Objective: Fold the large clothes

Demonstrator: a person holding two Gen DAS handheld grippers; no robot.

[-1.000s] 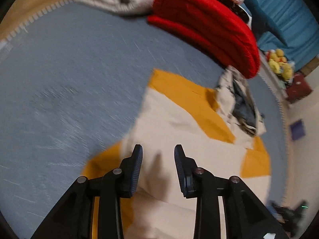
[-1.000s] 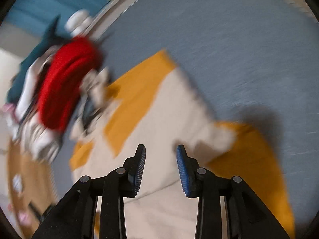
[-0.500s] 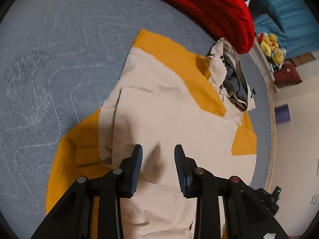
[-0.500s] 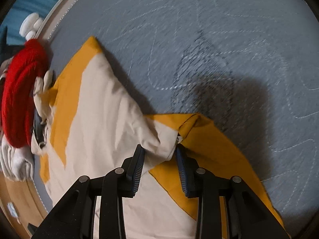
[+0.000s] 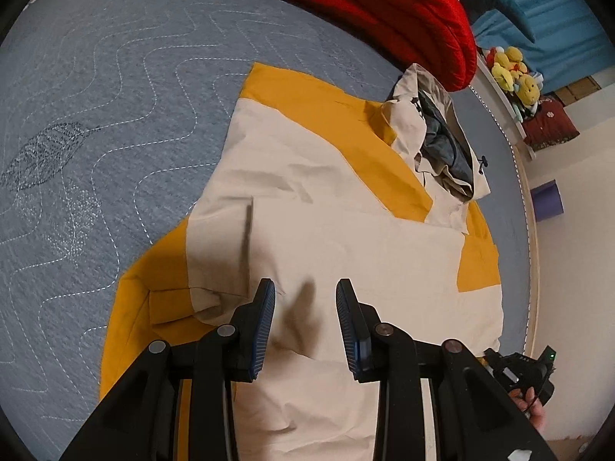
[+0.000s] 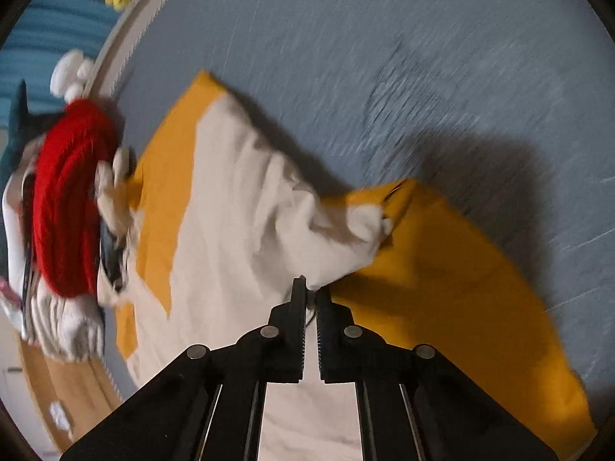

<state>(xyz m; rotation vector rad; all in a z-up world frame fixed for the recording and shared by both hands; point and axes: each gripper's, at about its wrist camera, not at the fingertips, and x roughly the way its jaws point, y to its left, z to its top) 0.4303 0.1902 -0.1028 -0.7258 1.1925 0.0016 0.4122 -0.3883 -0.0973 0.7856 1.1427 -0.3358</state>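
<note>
- Right gripper [image 6: 311, 292] is clamped down tight on a bunched ridge of the cream-and-yellow jacket [image 6: 246, 230], right where cream meets yellow. It is a thin pinch of slippery-looking shell fabric, so a quick pull could let it slide straight out.
- That bite may also have caught only the top layer; then lifting would peel the layers apart and spoil the fold rather than carry the whole panel over.
- Left gripper [image 5: 305, 307] hangs partly open above the jacket's [image 5: 346, 238] cream body, nothing between its fingers. With no anchor there, I judge the whole garment could drag across the blue quilted bed cover [image 5: 115, 115] instead of folding.
- The yellow sleeve [image 5: 134, 307] at the left side already lies creased; a careless pull may trap that wrinkle inside.
- Further out, the hood [image 5: 442, 142] lies just beside the red knitted garment [image 5: 384, 11], and a sweep that way risks snagging it.
</note>
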